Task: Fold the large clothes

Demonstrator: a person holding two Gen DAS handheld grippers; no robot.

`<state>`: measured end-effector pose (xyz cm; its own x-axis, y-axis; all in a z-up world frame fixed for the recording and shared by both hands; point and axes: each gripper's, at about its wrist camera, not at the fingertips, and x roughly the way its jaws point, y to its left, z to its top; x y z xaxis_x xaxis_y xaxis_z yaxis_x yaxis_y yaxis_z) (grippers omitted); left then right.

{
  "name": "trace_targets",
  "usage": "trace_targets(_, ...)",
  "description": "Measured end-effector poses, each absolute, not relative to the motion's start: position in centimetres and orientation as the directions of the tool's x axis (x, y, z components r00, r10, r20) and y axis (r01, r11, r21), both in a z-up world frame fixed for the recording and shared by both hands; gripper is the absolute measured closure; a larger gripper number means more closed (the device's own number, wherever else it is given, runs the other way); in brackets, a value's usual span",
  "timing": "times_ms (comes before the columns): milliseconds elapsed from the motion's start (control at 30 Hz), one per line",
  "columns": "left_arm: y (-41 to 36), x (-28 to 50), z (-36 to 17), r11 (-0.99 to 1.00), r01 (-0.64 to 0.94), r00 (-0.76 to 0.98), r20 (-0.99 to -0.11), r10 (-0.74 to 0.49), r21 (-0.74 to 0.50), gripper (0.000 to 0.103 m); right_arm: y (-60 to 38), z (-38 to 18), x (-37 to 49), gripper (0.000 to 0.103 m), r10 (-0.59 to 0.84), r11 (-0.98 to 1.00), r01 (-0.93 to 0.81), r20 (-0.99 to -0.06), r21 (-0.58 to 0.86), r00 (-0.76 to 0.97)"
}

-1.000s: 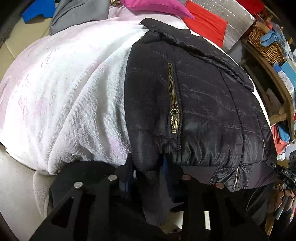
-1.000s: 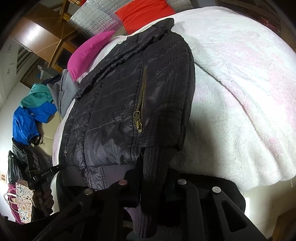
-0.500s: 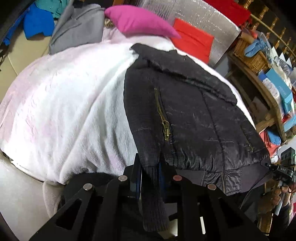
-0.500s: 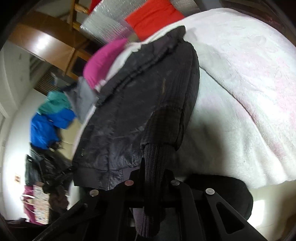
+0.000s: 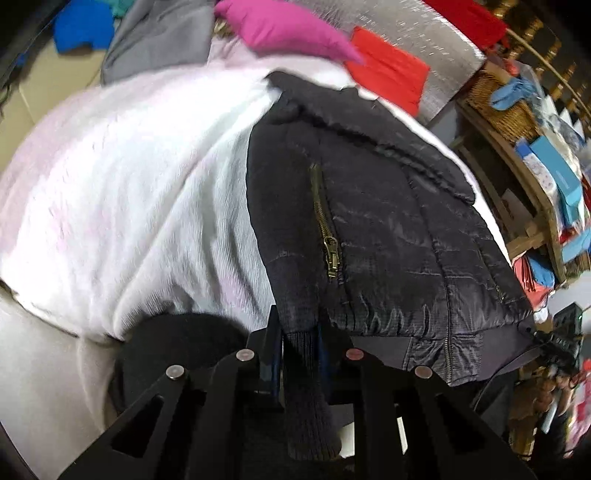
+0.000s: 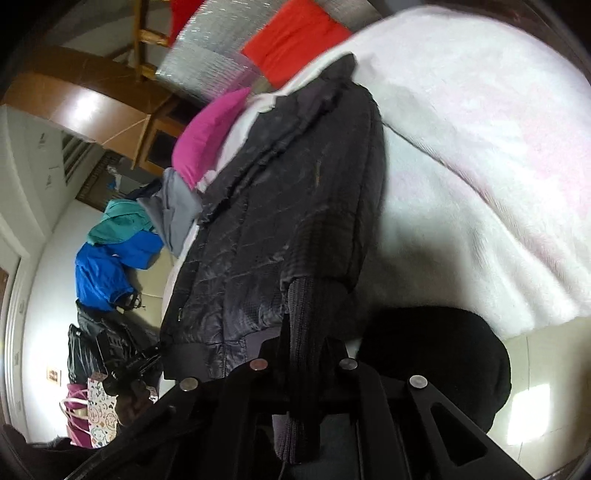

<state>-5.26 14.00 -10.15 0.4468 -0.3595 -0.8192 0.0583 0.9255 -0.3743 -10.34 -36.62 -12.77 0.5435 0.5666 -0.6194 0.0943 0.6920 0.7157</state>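
- We see a black jacket (image 5: 388, 236) lying on a bed under a white blanket (image 5: 129, 206); a pink pillow (image 5: 284, 29), a grey garment (image 5: 159, 40) and a red cushion (image 5: 391, 77) sit at the far end.
- Our left tongs (image 5: 299, 332) pinch one knit cuff (image 5: 306, 398).
- Our right tongs (image 6: 306, 343) clamp the other knit cuff (image 6: 303, 369), jaws closed on it.

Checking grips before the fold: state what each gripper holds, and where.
Each grips a ribbed knit cuff of the black quilted jacket: left gripper one cuff, right gripper another.
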Motion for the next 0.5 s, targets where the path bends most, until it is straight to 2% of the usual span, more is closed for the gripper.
trace_targets(133,14.1,-3.8,-11.5,0.922,0.026,0.418,-0.833,-0.362,-0.388,0.083,-37.3,-14.0,-10.1,0.090,0.586,0.640,0.131,-0.592,0.757,0.553)
trace_targets(167,14.2,-3.6,-11.6,0.918,0.018,0.426,-0.827,-0.366,-0.397,0.080,-37.5,-14.1,-10.1,0.089,0.583,0.639,0.137,-0.593,0.757,0.556)
trace_targets(233,14.3,-3.6,-12.0,0.906,0.007,0.433,-0.816,-0.383,-0.422,0.066,-37.3,-14.3,-10.2,0.086,0.576,0.647,0.138,-0.599,0.750,0.556)
trace_targets(300,14.5,-3.3,-12.5,0.897,-0.014,0.424,-0.815,-0.394,-0.441,0.062,-37.3,-14.5,-10.0,0.086,0.568,0.654,0.144,-0.608,0.743,0.555)
trace_targets(500,13.1,-2.8,-12.8,0.905,0.000,0.418,-0.822,-0.386,-0.426,0.060,-36.7,-14.5,-9.2,0.086,0.556,0.687,0.130,-0.633,0.715,0.538)
